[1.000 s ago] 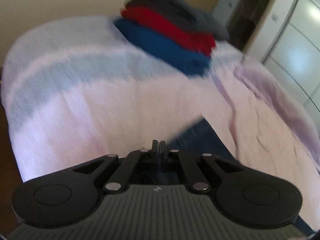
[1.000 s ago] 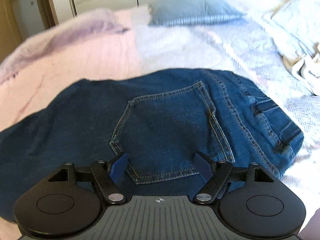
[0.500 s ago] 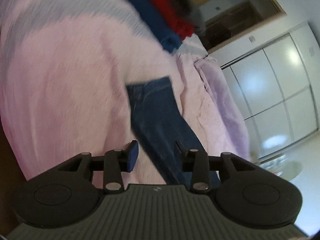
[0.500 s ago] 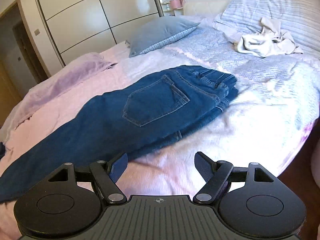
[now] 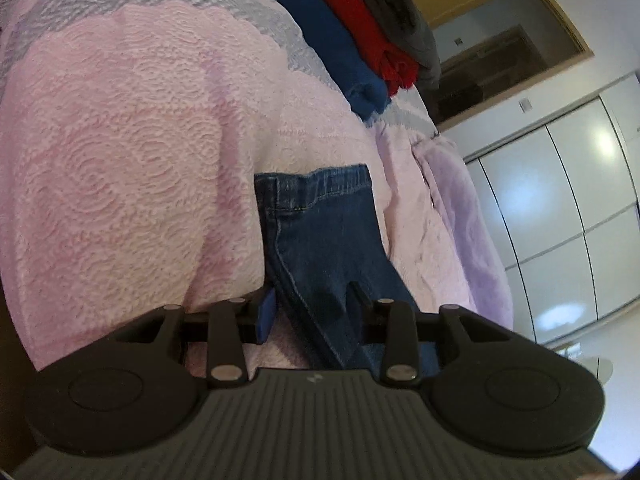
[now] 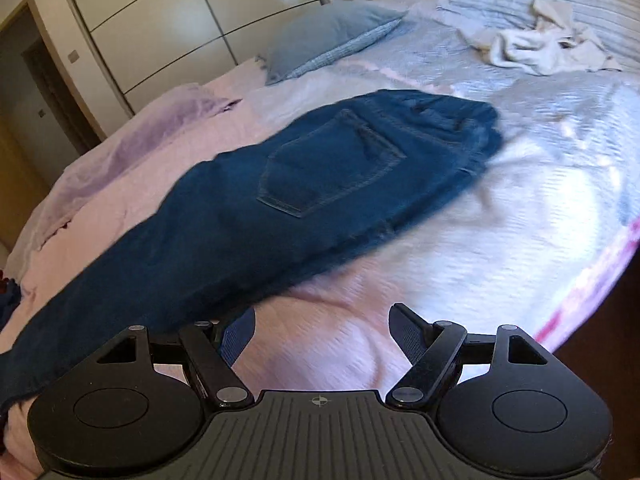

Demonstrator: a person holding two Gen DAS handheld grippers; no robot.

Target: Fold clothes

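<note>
Blue jeans lie flat on the pink bedspread, back pocket up, with the waist at the far right. One leg end with its hem shows in the left wrist view. My left gripper straddles that leg near its edge. Its jaws are closing with the denim between them, and a gap still shows beside the blue left pad. My right gripper stands open over bare bedspread, just in front of the jeans and holding nothing.
A stack of folded blue, red and grey clothes sits further up the bed. A lilac blanket lies along the far side, with a blue pillow and a crumpled white garment beyond. White wardrobe doors stand behind.
My left gripper went from shut to open, swung over the jeans leg and has narrowed around it. My right gripper, still open, pulled back from the pocket toward the bed's near edge.
</note>
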